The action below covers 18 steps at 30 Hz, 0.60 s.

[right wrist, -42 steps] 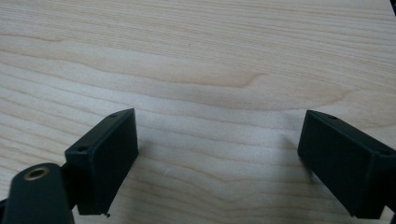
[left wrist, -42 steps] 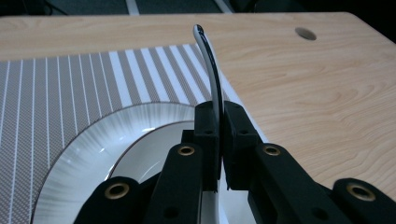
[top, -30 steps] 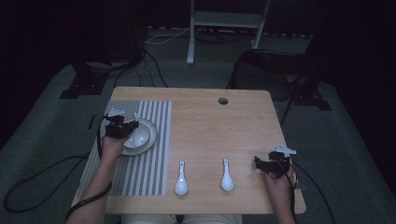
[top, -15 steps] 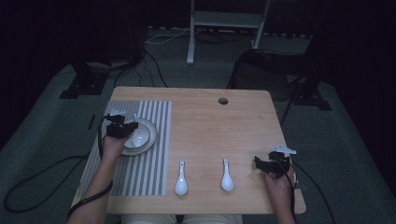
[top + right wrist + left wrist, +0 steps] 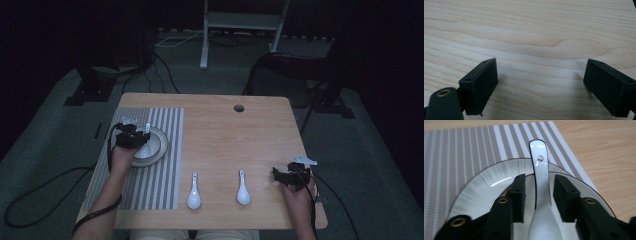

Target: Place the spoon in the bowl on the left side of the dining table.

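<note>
In the high view, the left gripper (image 5: 134,136) sits over the plate (image 5: 161,145) on the striped mat (image 5: 159,182), a white spoon handle (image 5: 147,127) poking up by it, while two more spoons lie on the bare table (image 5: 225,125) to the right of the mat: the near one (image 5: 193,192) just beside the mat's edge, the other (image 5: 242,188) farther right. The right gripper (image 5: 289,176) rests low on the table, right of that second spoon and apart from it. The left gripper view gives what the high view cannot: the spoon (image 5: 541,195) lies in the plate (image 5: 486,176) with its handle crossing the rim toward the mat (image 5: 461,150), and the jaws stand narrowly apart either side of the handle, gaps showing, so not clamped. I judge the step to be setting a spoon in the plate, at the point of release; the next move calls for lifting straight up without dragging the handle. In the right gripper view the jaws stand wide over plain wood (image 5: 536,32), holding nothing; fetching the next spoon would likely fall to one of the grippers.
</note>
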Motion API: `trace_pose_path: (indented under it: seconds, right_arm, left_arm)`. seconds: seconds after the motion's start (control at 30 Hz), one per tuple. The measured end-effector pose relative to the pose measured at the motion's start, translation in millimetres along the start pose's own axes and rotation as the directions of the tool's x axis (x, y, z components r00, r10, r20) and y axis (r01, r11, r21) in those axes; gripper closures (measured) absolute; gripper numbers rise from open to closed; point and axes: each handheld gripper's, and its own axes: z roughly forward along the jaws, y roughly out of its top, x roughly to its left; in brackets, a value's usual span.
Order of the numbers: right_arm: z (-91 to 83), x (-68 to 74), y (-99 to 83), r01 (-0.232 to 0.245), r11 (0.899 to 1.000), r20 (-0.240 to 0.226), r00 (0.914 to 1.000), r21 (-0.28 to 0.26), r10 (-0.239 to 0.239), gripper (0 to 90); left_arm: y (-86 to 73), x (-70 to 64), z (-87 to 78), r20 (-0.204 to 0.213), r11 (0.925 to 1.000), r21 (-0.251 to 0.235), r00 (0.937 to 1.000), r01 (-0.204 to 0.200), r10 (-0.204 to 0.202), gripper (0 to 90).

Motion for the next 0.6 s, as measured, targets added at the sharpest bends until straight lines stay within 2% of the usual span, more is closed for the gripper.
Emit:
trace_pose_path:
  seconds: [0.03, 0.07, 0.17, 0.27, 0.33, 0.37, 0.43, 0.47, 0.5, 0.6]
  right_arm:
    - [0.0, 0.0, 0.0, 0.000, 1.000, 0.000, 1.0000, 0.000, 0.000, 11.5]
    - [0.0, 0.0, 0.0, -0.001, 1.000, 0.000, 1.0000, 0.000, 0.001, 11.5]
    - [0.0, 0.0, 0.0, 0.000, 1.000, 0.000, 1.0000, 0.000, 0.000, 11.5]
    - [0.0, 0.0, 0.0, 0.000, 1.000, 0.000, 1.0000, 0.000, 0.000, 11.5]
    - [0.0, 0.0, 0.0, 0.000, 1.000, 0.000, 1.0000, 0.000, 0.000, 11.5]
    - [0.0, 0.0, 0.0, 0.000, 1.000, 0.000, 1.0000, 0.000, 0.000, 11.5]
    - [0.0, 0.0, 0.0, 0.000, 1.000, 0.000, 1.0000, 0.000, 0.000, 11.5]
    - [0.0, 0.0, 0.0, 0.000, 1.000, 0.000, 1.0000, 0.000, 0.000, 11.5]
    - [0.0, 0.0, 0.0, 0.000, 1.000, 0.000, 1.0000, 0.000, 0.000, 11.5]
    - [0.0, 0.0, 0.0, 0.000, 1.000, 0.000, 1.0000, 0.000, 0.000, 11.5]
  left_arm:
    - [0.5, -0.8, -0.8, -0.005, 1.0000, -0.003, 1.0000, -0.003, 0.003, 59.2]
    - [0.8, -1.5, -2.0, -0.009, 1.0000, -0.005, 1.0000, -0.004, 0.004, 53.3]
    - [-0.2, -4.4, -4.9, -0.047, 0.9995, -0.011, 0.9985, -0.028, 0.028, 43.9]
    - [-1.3, -5.6, -7.2, -0.059, 0.9994, 0.004, 0.9976, -0.036, 0.036, 39.2]
    - [-2.1, -6.3, -9.4, -0.072, 0.9997, 0.009, 0.9972, -0.021, 0.022, 35.7]
    - [-2.3, -7.0, -10.9, -0.068, 1.0000, -0.001, 0.9977, 0.001, -0.001, 32.3]
    - [-2.7, -9.2, -14.3, -0.114, 0.9999, -0.007, 0.9934, 0.012, -0.013, 25.2]
    - [-3.2, -9.2, -15.9, -0.098, 0.9998, -0.015, 0.9951, 0.014, -0.015, 19.6]
    - [-3.9, -9.3, -17.7, -0.092, 0.9995, -0.022, 0.9955, 0.023, -0.025, 17.7]
    - [-6.3, -10.2, -22.9, -0.084, 0.9991, -0.031, 0.9959, 0.030, -0.033, 17.6]
